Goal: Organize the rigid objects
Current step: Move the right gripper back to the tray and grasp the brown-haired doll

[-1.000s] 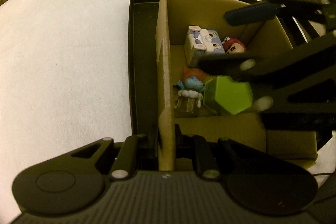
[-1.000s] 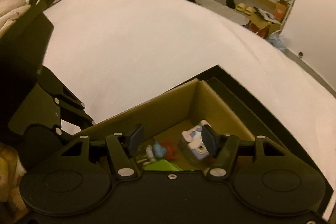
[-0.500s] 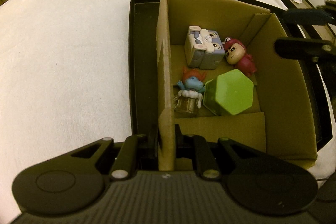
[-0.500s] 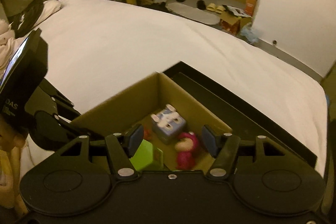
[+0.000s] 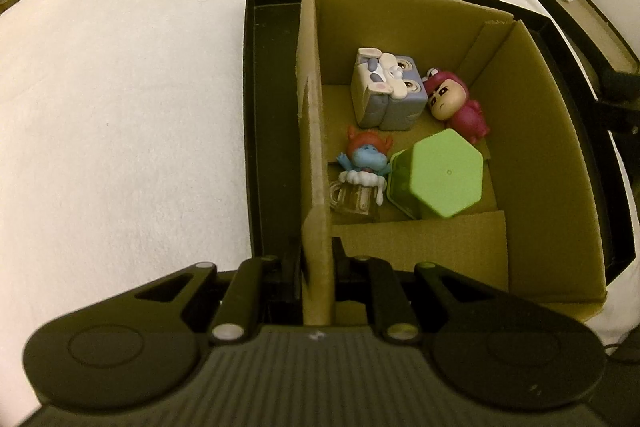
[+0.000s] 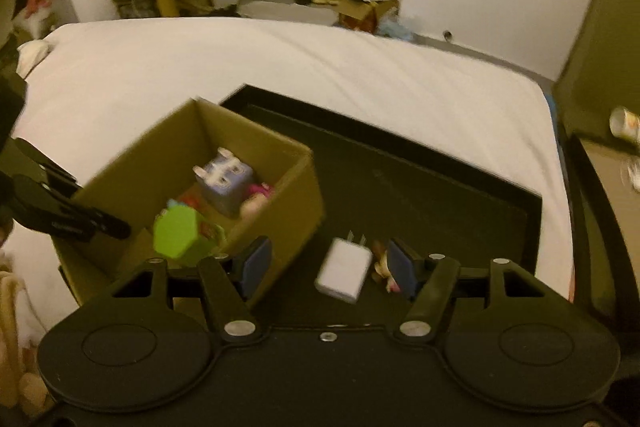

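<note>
Between our parted right gripper (image 6: 327, 265) lies the rigid white charger (image 6: 344, 270); we clamp its flat sides. Left gripper (image 5: 318, 259) pinches the cardboard box (image 5: 316, 155) wall.

Matt brown corrugated cardboard box (image 5: 536, 155); smooth, slightly shiny plastic on green hexagonal toy (image 5: 444, 179); soft, finely textured white cloth over bed (image 5: 120, 107); black matt tray (image 6: 420, 179); smooth white plastic charger (image 6: 344, 269).

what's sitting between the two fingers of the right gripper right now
In the right wrist view, a white plug-in charger lies on the black tray between the open right gripper's fingers, untouched. A small figure sits by the right-hand finger.
</note>
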The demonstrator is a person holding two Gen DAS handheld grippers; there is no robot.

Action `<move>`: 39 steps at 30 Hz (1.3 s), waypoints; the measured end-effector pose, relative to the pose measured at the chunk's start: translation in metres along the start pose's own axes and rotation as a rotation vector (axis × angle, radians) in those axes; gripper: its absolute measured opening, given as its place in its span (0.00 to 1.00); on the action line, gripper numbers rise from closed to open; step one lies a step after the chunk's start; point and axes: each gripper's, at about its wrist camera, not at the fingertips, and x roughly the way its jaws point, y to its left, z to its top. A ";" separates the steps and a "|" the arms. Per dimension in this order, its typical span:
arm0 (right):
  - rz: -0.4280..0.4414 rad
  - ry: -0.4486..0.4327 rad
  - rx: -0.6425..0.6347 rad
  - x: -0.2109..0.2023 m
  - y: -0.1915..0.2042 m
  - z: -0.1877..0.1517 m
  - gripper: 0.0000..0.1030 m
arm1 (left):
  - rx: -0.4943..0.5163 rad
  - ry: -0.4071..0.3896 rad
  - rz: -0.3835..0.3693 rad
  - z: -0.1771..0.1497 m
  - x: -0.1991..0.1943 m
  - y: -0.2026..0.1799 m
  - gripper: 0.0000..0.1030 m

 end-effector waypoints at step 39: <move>-0.108 0.069 0.113 0.087 -0.055 -0.024 0.47 | -0.014 0.007 0.003 0.000 0.000 0.000 0.12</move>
